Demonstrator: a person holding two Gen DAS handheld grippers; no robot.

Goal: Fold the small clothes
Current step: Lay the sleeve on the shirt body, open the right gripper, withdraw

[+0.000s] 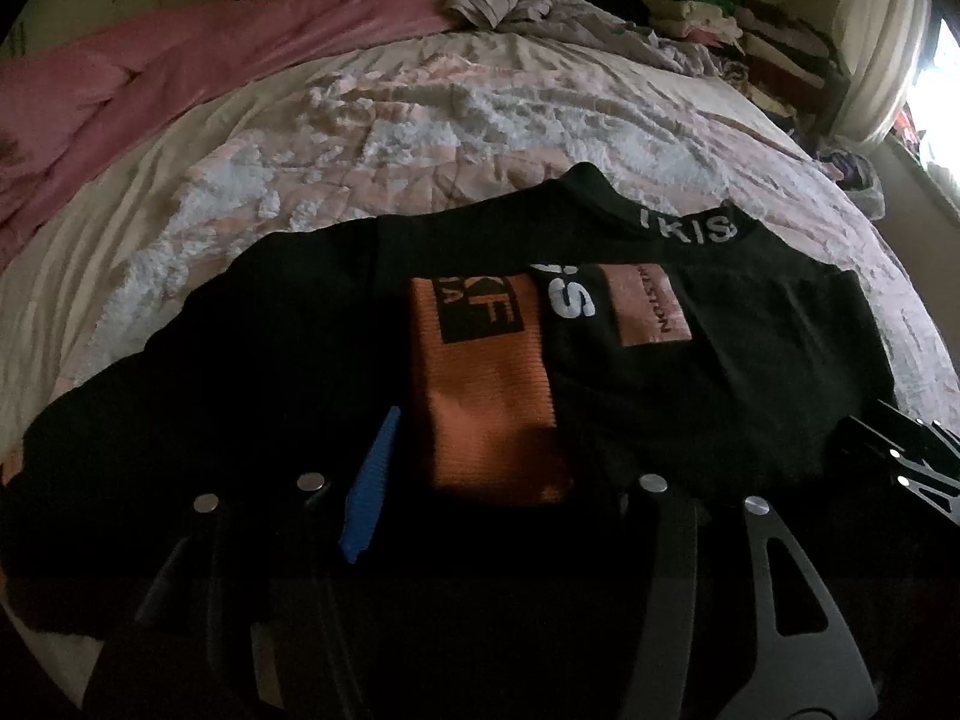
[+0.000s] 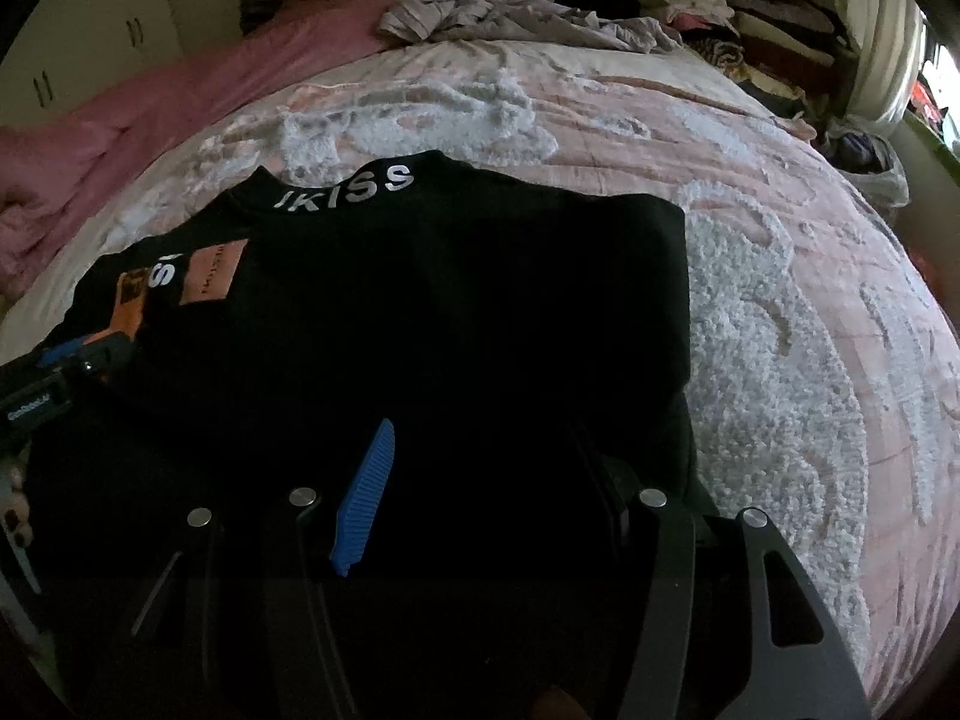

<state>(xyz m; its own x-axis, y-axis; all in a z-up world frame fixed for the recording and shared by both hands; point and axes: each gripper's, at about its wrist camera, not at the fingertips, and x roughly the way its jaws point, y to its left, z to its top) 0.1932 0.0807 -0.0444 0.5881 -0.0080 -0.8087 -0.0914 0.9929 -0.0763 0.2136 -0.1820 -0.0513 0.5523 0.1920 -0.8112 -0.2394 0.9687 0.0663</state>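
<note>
One Black Top, Two Parted Grippers, One Bed

Flat on the bedspread (image 1: 420, 138): one black top (image 1: 660, 372), near edge by the cameras, neckband at the far end. Smooth dark knit, lettered in white along the neckband (image 2: 354, 186). On its front, one ribbed orange strip (image 1: 486, 414) with a black square at its far end, one pinkish rectangular patch (image 1: 651, 306), one further run of white letters between the two.

Two grippers, both low over the near part of the top. Left gripper (image 1: 480, 480): jaws parted at a middling width, orange strip showing in the gap; pressing on the cloth or not, cannot tell, too dark. One blue ribbed pad (image 1: 372, 486) on its left finger, the other finger lost in shadow. Right gripper (image 2: 480, 492): likewise parted at a middling width, over plain black fabric near the top's right side; contact too dark to judge. One blue ribbed pad (image 2: 363, 498) visible there too. Dark angular metal frames, four round silver pins apiece.

Beneath: pink and white, quilted, with raised nubbly tufts in curling shapes. Along the left edge, one long pink blanket (image 1: 150, 78), soft and rumpled. At the far end, one crumpled pale lilac heap of cloth (image 2: 498, 12). At the far right, one stack of mixed clothes (image 2: 738, 12), count unclear. One pale curtain (image 1: 882, 42) beside a bright window. Pale cupboard doors (image 2: 90, 42) at the far left, two pairs of dark handles.
</note>
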